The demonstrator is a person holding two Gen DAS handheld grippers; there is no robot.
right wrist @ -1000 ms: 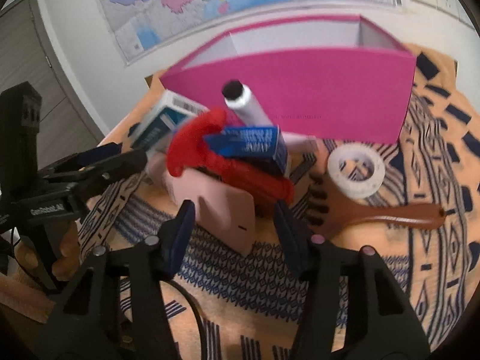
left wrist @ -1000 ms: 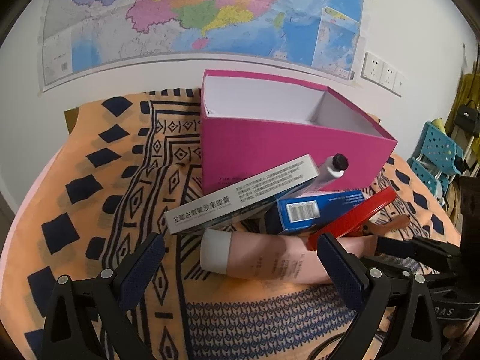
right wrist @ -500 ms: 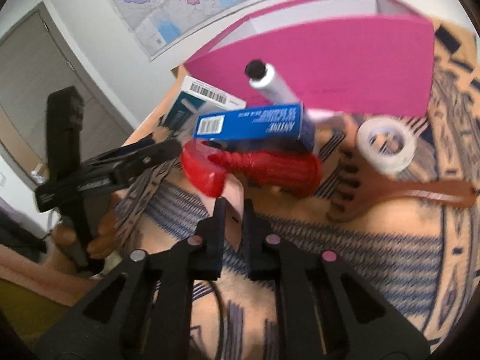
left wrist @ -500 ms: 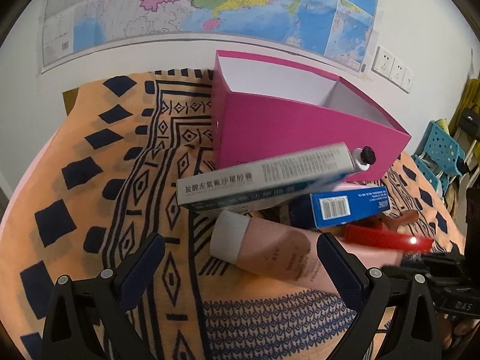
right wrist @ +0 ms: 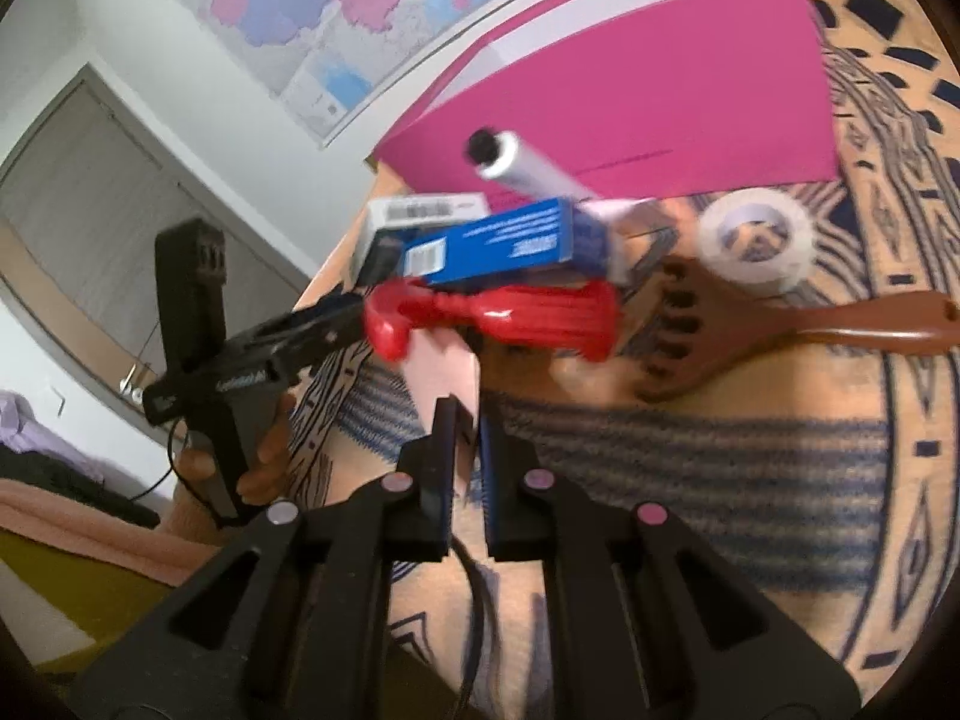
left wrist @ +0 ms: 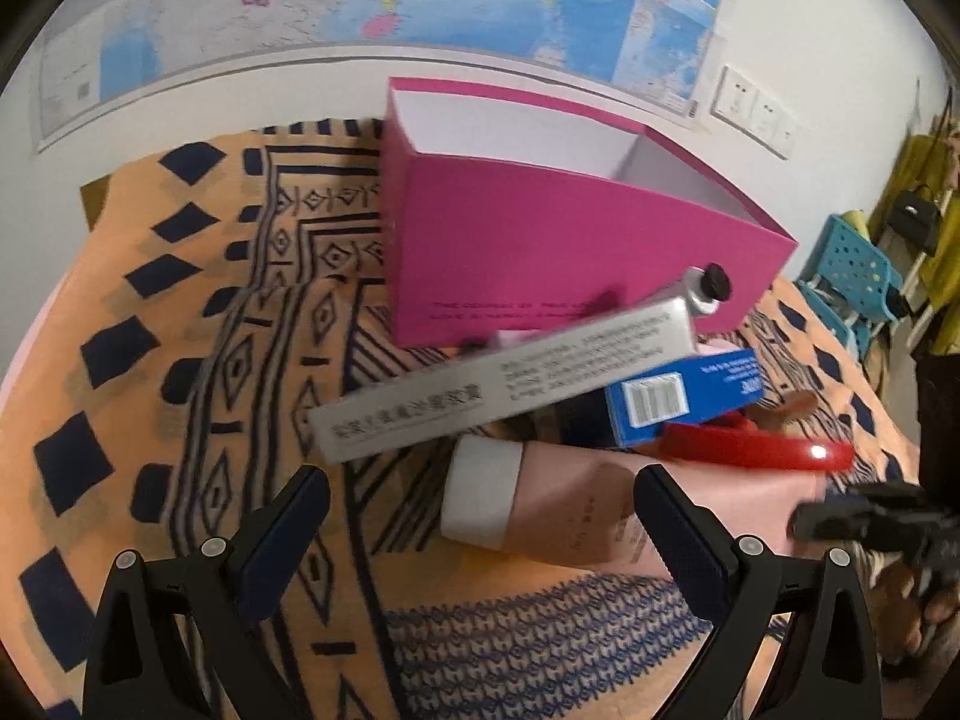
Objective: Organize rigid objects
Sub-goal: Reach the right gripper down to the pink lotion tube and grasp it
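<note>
A pink tube [left wrist: 570,516] with a white cap lies on the patterned cloth, under a pile of a grey carton [left wrist: 510,384], a blue carton [left wrist: 684,396] and a red comb [left wrist: 756,450]. A silver tube [left wrist: 708,288] with a black cap leans against the magenta box [left wrist: 540,252]. My right gripper [right wrist: 465,420] is shut on the flat end of the pink tube [right wrist: 447,369]. My left gripper [left wrist: 480,480] stands open, with the tube's cap end between its fingers and untouched.
A roll of white tape [right wrist: 756,240] and a brown wooden comb [right wrist: 750,336] lie right of the pile. The open magenta box [right wrist: 660,90] stands behind, near the wall with a map. A blue chair [left wrist: 852,276] stands off the table's right side.
My right gripper went from open around the pink tube's flat end to shut on it, and has pushed in closer. The pile has shifted a little. The left gripper stays open.
</note>
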